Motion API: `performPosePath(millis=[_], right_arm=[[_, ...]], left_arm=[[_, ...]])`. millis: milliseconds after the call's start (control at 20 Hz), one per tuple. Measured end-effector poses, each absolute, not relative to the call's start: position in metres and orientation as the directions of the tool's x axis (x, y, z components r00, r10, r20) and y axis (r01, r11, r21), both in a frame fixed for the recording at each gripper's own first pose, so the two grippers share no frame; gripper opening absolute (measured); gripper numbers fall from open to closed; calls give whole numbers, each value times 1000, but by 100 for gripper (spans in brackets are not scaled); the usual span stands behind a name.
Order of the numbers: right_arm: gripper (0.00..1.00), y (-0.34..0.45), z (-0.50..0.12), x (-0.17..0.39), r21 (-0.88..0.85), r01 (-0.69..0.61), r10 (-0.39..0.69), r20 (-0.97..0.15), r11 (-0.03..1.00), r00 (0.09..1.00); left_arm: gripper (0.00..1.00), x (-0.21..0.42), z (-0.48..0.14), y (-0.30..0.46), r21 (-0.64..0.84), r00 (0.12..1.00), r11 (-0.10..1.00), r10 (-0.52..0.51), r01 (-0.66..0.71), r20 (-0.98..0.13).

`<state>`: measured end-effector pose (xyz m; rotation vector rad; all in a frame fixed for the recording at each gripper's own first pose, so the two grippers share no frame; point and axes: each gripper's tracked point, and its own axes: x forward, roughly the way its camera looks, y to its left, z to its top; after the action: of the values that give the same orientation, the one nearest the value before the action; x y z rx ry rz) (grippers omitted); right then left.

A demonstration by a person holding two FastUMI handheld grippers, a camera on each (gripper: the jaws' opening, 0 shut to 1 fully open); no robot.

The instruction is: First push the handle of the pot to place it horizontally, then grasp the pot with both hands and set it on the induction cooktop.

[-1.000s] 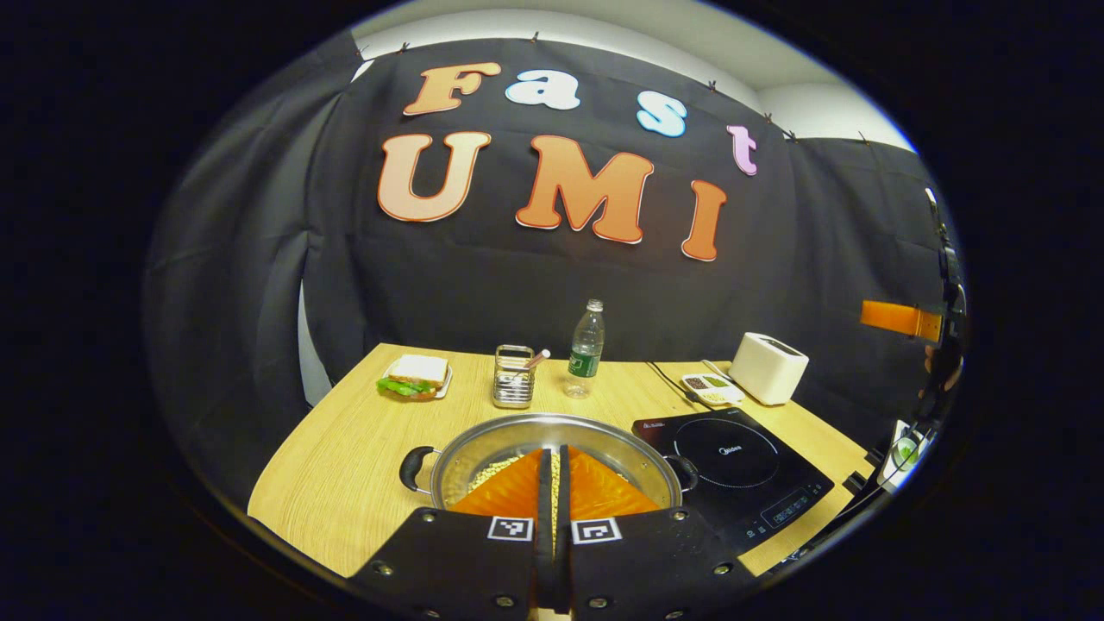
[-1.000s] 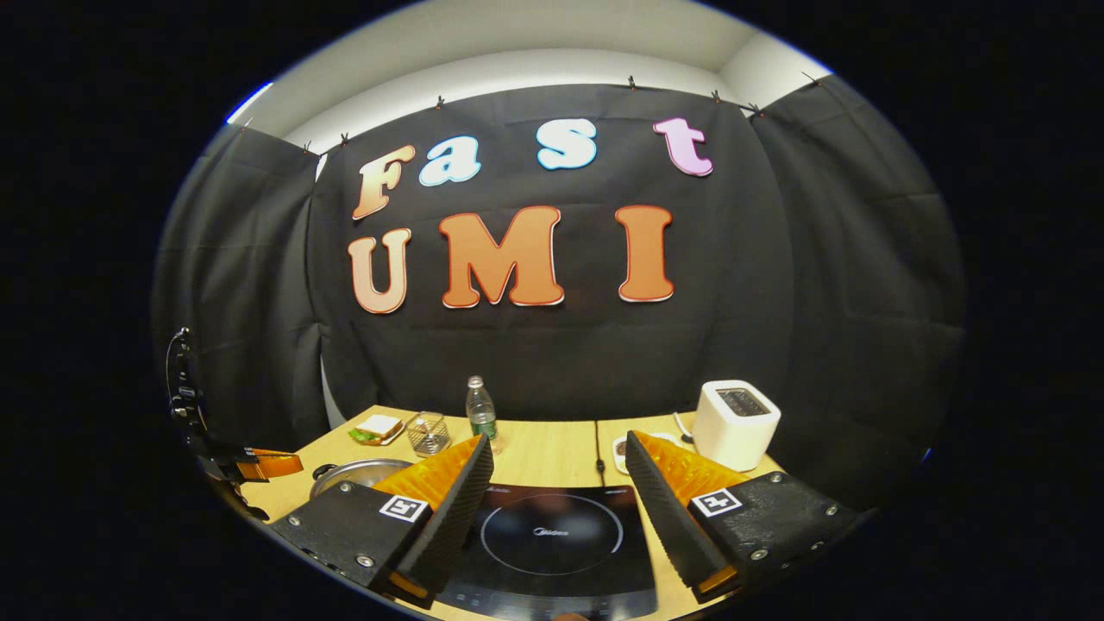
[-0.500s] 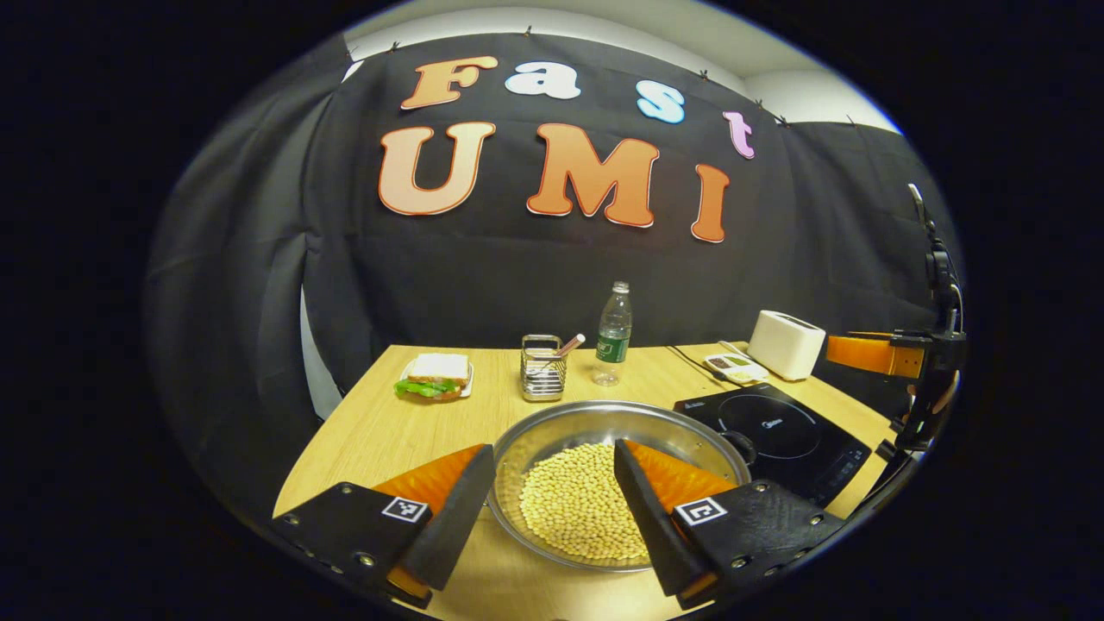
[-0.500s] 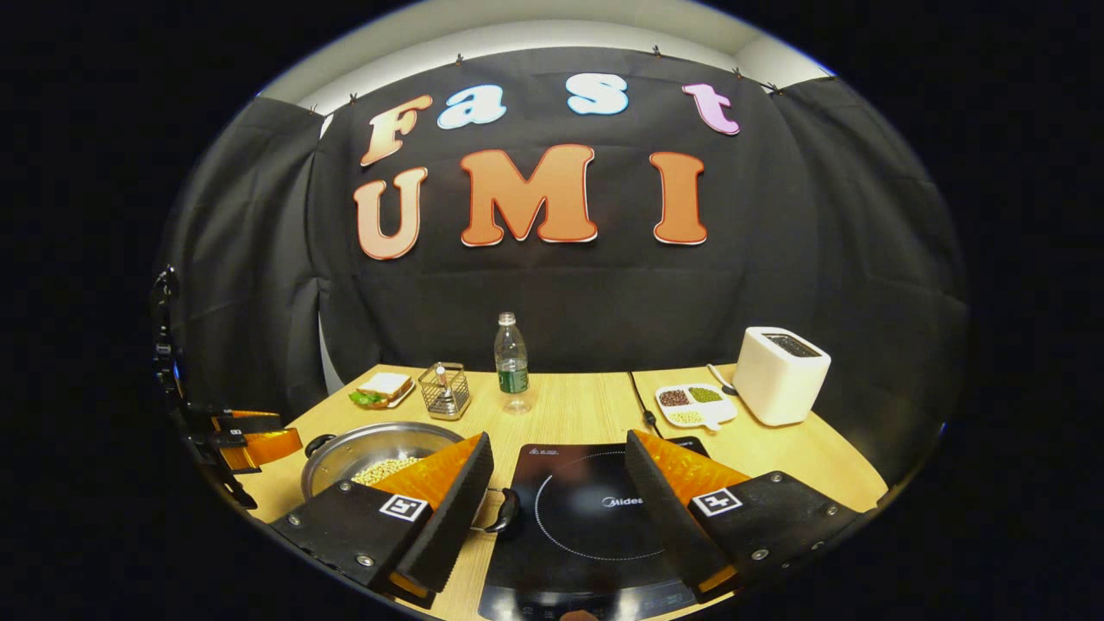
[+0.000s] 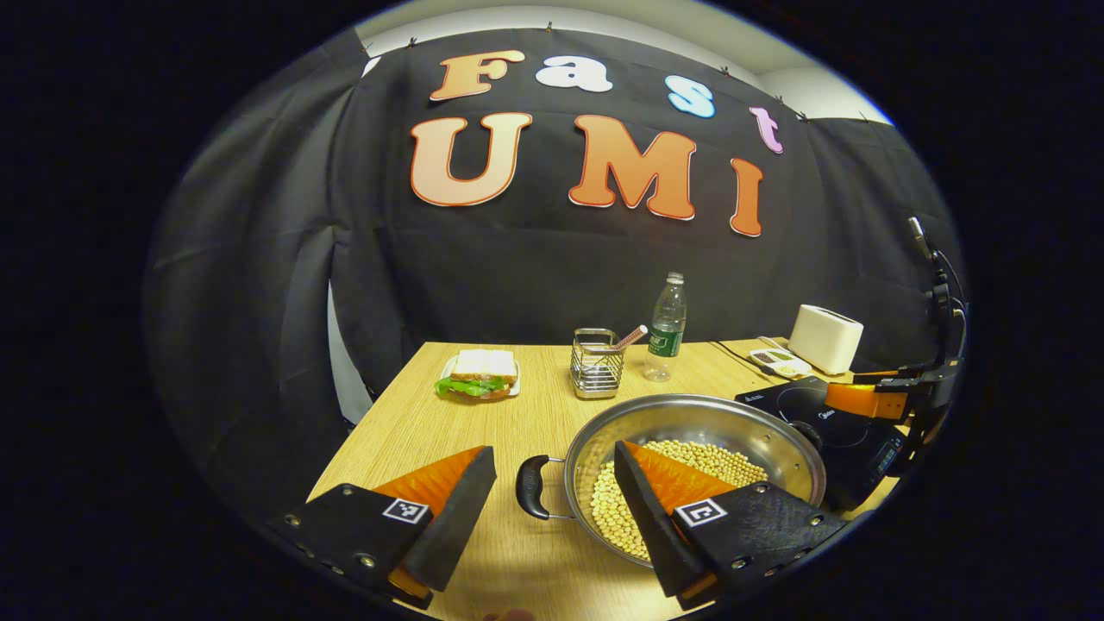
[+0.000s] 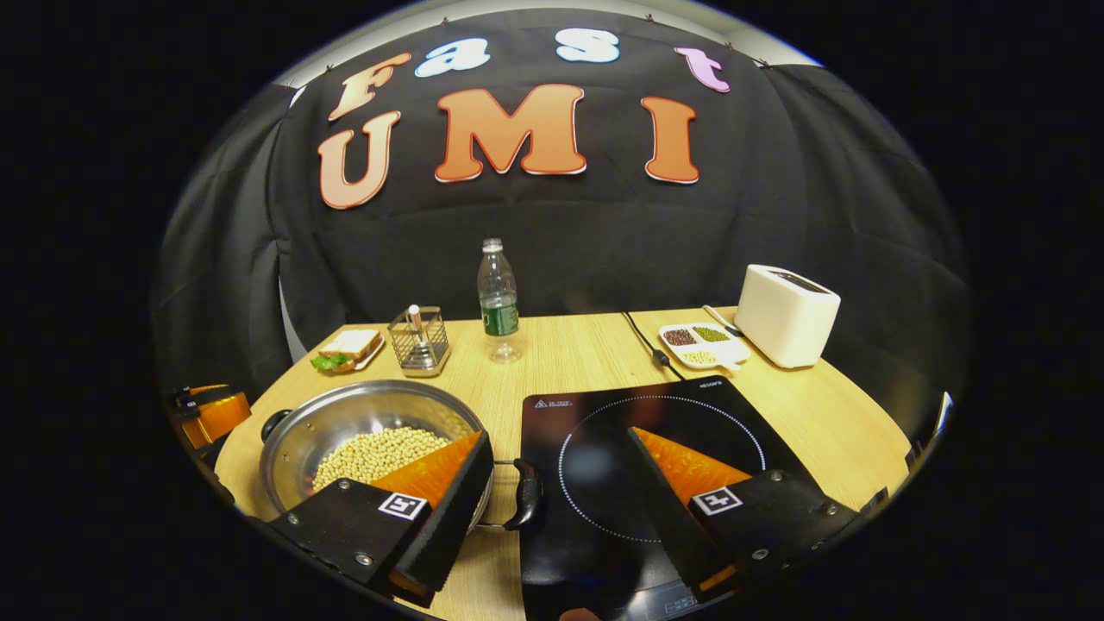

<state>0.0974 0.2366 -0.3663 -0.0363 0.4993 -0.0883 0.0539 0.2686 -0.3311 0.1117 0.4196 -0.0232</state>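
Wood-grain worktop (image 6: 569,362); flat glossy black induction cooktop (image 6: 604,431) shows whole in right gripper view, just an edge (image 5: 849,431) in left gripper view. Round steel pot (image 5: 699,431) of soybeans sits on the worktop just beside the cooktop. Left hand-held gripper (image 5: 552,509) open, straddling the pot's left loop handle (image 5: 528,487); right hand-held gripper (image 6: 561,504) open astride the right handle (image 6: 524,493). Boxy white toaster (image 6: 785,315), wire caddy (image 5: 597,373), sandwich (image 5: 479,373)

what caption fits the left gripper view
Open left claw straddling the near handle of a pot of beans beside the cooktop.
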Motion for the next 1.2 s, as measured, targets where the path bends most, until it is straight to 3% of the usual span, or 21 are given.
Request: performPosePath(millis=[150,500,850,1000,1150,1200], right_arm=[[96,253,-384,102,-56,51,-73,-507,997,859],[96,260,-410,104,-83,53,-91,-564,995,821],[95,264,-416,106,-32,65,-72,-599,997,797],[89,270,-424,101,22,69,-40,-634,997,772],[82,272,-426,104,24,67,-36,-633,997,773],[75,272,-426,105,19,74,-45,-634,997,772]], left_arm=[[88,56,-352,265,43,898,996,-51,77,-437],[88,68,-395,282,27,846,998,-30,53,-532],[88,86,-413,274,26,829,996,-56,84,-556],[88,89,-424,267,25,808,995,-62,95,-586],[90,92,-425,283,74,812,996,4,48,-584],[76,91,-425,285,54,811,998,0,39,-584]])
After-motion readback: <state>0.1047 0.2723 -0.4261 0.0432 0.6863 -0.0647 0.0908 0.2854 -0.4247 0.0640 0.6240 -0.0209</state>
